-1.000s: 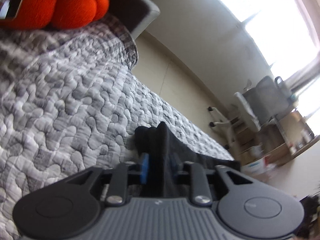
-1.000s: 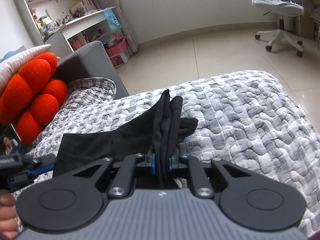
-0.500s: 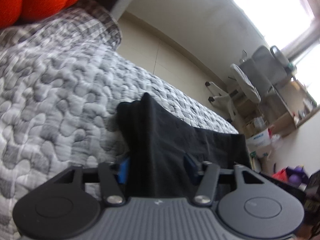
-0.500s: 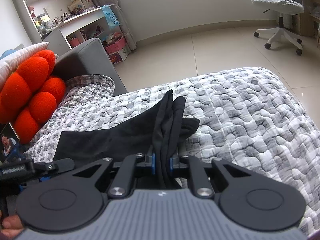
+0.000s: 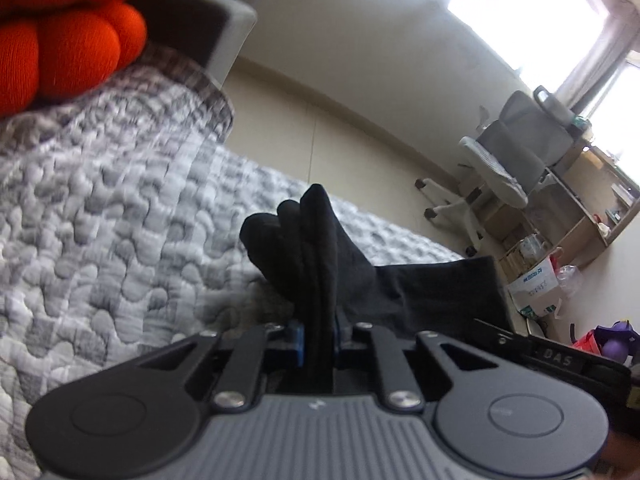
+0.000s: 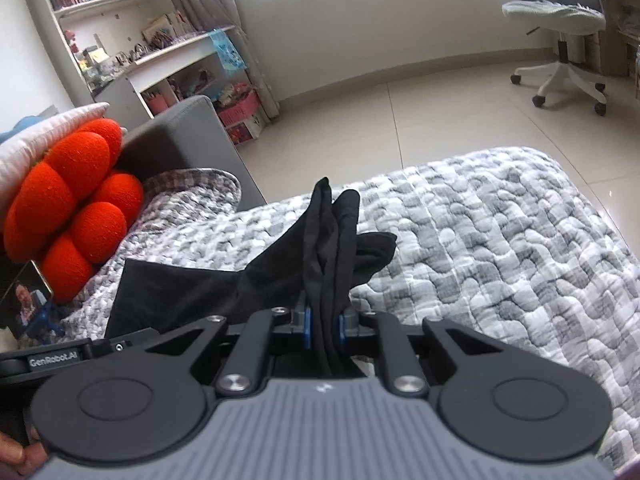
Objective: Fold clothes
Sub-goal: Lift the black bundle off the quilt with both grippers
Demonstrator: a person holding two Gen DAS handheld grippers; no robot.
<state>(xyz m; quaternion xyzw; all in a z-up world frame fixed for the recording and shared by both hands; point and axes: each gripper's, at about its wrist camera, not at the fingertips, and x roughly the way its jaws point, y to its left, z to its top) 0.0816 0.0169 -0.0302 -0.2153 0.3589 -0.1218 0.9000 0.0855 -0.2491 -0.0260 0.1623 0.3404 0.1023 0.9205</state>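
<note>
A black garment [image 6: 180, 292] lies stretched over the grey quilted cover [image 6: 500, 248], held up at two bunched ends. In the left wrist view my left gripper [image 5: 318, 340] has its jaws closing, and the blue pads [image 5: 297, 342] press a narrow fold of the black garment [image 5: 320, 248] that stands up in front of them. My right gripper [image 6: 324, 328] is shut on the other bunched end, which rises between its blue pads [image 6: 307, 328]. The cloth sags between the two grips. The left gripper's body [image 6: 52, 360] shows at the lower left of the right wrist view.
An orange knotted cushion [image 6: 72, 208] and a grey sofa arm [image 6: 180, 136] sit at the left. A phone [image 6: 24, 304] leans below the cushion. An office chair [image 6: 560, 20] stands on the tiled floor [image 6: 400, 120] beyond the quilt, and shelves [image 6: 120, 40] line the far wall.
The left jaws stood wide around loose cloth half a second ago and have since closed on a narrow fold; the left gripper also shifted and rolled. The right gripper kept its grip and place.
</note>
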